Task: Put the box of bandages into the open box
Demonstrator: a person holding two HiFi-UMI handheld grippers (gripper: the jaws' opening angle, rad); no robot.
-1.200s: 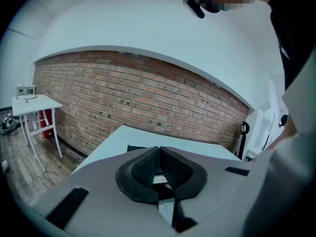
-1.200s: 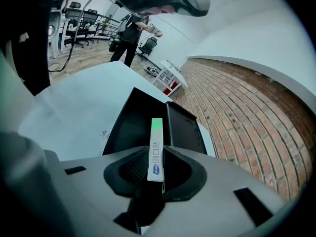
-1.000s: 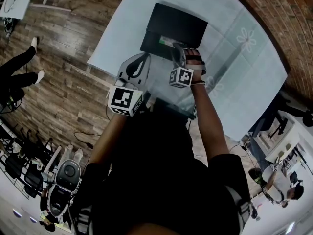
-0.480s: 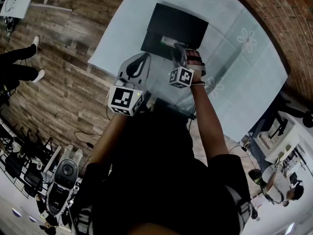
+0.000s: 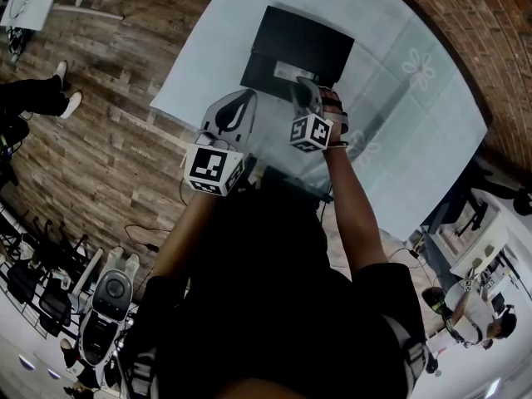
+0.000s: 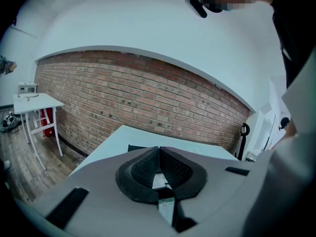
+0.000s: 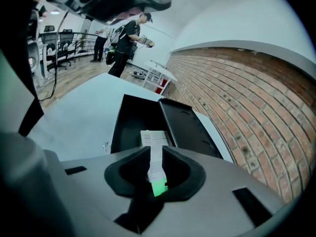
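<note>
The open box (image 5: pixel 299 44) is black and sits at the far side of the table, its lid (image 7: pixel 190 125) folded back to the right. My right gripper (image 5: pixel 304 91) hovers at the box's near edge, shut on the box of bandages (image 7: pixel 155 154). That box is slim and white with a green end, and it points into the black box's interior (image 7: pixel 133 122). My left gripper (image 5: pixel 245 98) is held to the left, near the table's front, with its jaws meeting and nothing between them (image 6: pixel 159 149).
A pale blue cloth with flower prints covers the table (image 5: pixel 407 115). Wood floor (image 5: pixel 100 165) lies to the left and a brick wall (image 6: pixel 148 102) behind. A small white side table (image 6: pixel 34 100) stands by the wall. People stand far off (image 7: pixel 126 38).
My right gripper with the box of bandages has edged slightly forward over the open box. The left gripper has stayed where it was.
</note>
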